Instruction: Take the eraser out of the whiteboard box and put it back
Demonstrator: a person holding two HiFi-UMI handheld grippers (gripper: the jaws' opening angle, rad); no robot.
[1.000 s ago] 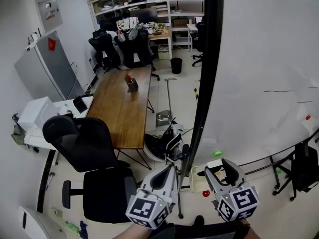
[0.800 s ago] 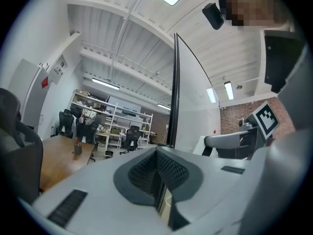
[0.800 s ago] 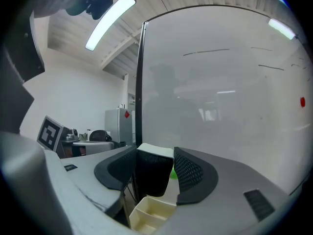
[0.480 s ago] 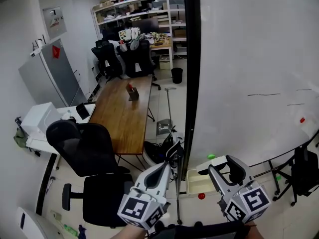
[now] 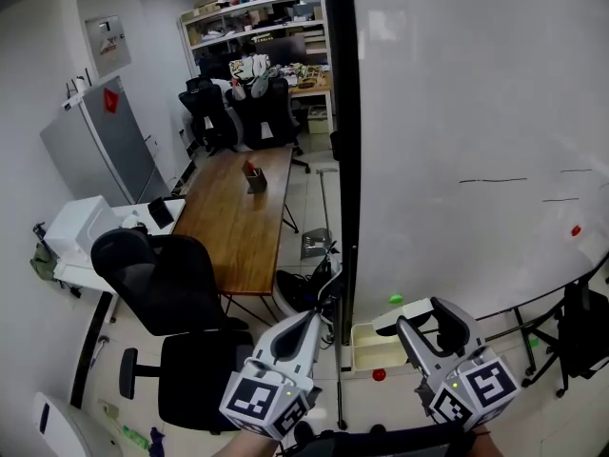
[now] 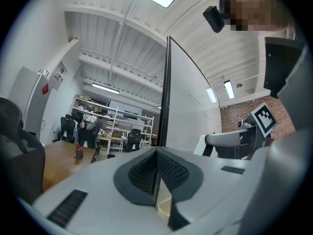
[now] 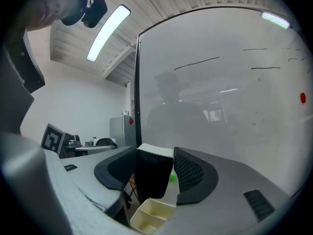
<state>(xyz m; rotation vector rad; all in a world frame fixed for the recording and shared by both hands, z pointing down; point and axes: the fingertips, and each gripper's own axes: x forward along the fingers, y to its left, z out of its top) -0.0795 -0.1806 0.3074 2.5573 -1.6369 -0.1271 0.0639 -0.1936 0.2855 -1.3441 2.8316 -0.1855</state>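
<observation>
Right tongs [image 5: 425,314]: clamped on the eraser [image 7: 152,177], held level in front of the whiteboard [image 5: 476,141].

Eraser: a dark, near-black block with a thin white layer on its top face. It stands upright between the two ribbed pads, which touch it on either side.

Position: the eraser is in the air, out of the box [image 7: 149,214] and just above it. The box is cream plastic with a dividing wall inside and sits at the foot of the whiteboard.

Left tongs [image 6: 157,153]: pads closed together with nothing between them, beside the right pair.

Writing: a few thin dark pen strokes [image 5: 493,180] on the whiteboard, too faint to read. A red dot [image 5: 576,229] and a green dot [image 5: 396,299] sit on the board. Each tongs' cube carries a black-and-white square marker [image 5: 262,400].
</observation>
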